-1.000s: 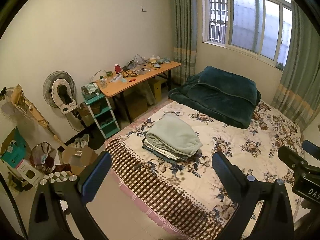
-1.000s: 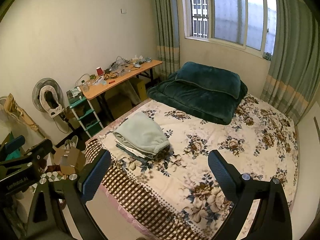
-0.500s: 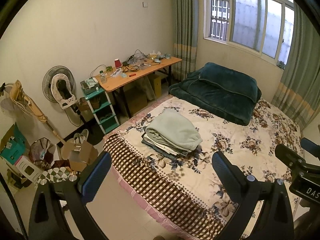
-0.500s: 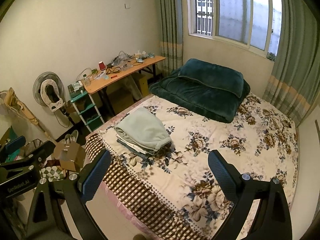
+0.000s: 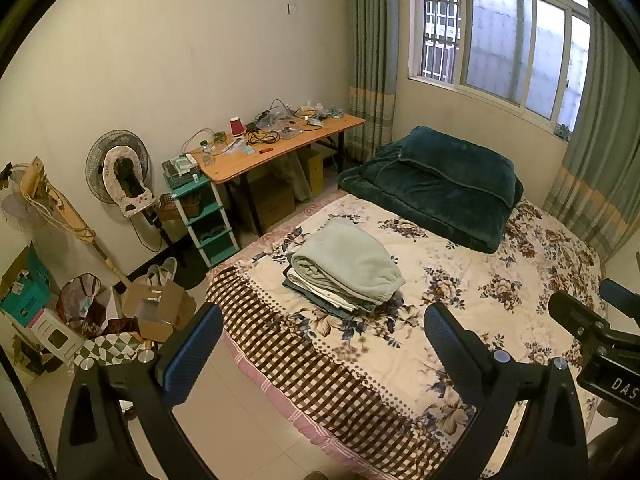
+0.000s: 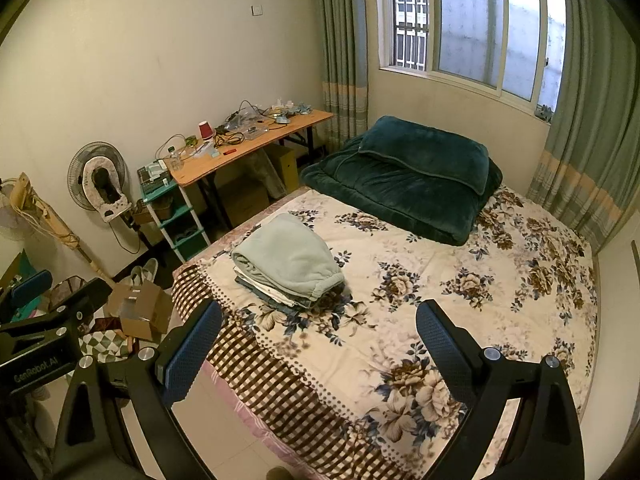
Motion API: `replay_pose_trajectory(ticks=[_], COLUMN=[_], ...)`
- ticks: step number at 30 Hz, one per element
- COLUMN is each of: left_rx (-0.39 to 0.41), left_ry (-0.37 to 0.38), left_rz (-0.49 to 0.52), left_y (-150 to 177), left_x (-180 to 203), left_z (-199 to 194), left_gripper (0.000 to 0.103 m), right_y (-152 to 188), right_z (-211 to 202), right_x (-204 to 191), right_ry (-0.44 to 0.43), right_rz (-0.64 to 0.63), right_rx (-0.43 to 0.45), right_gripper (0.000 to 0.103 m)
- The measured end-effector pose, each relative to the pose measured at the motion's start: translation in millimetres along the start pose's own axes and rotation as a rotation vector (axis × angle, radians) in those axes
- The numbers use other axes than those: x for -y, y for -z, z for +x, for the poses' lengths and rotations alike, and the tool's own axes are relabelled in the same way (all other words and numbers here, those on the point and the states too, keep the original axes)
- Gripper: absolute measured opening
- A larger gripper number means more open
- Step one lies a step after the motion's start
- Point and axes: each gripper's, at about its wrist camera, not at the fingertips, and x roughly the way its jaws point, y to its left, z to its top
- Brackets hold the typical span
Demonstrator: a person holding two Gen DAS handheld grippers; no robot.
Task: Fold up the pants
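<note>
As both views pull back from the bed [image 5: 500, 320], the folded pants stack [image 5: 346, 266] sits farther ahead, untouched; left gripper [image 5: 320, 352] and right gripper [image 6: 316, 348] gape wide, empty, suggesting folding is finished.

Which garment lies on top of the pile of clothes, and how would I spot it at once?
Start at the bed with the flowered cover. On its side nearest the wooden desk sits a small stack of folded clothes. The top piece is the pale green fleece pants, thicker and lighter than the white and dark layers beneath.
</note>
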Motion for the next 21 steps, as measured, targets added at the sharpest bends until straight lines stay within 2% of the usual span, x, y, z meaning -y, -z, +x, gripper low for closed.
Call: replay_pose_trajectory(ticks=[21], left_rx=[0.016], left_ry=[0.008], left_rz=[0.004], left_y=[-1.1], left_x=[4.9], left_z=[-6.1], left_gripper=[0.103], right_y=[4.4], right_z=[-4.7], right_x=[3.3], right_ry=[0.005], right_rz=[0.008], right_rx=[0.010], right_gripper=[0.100])
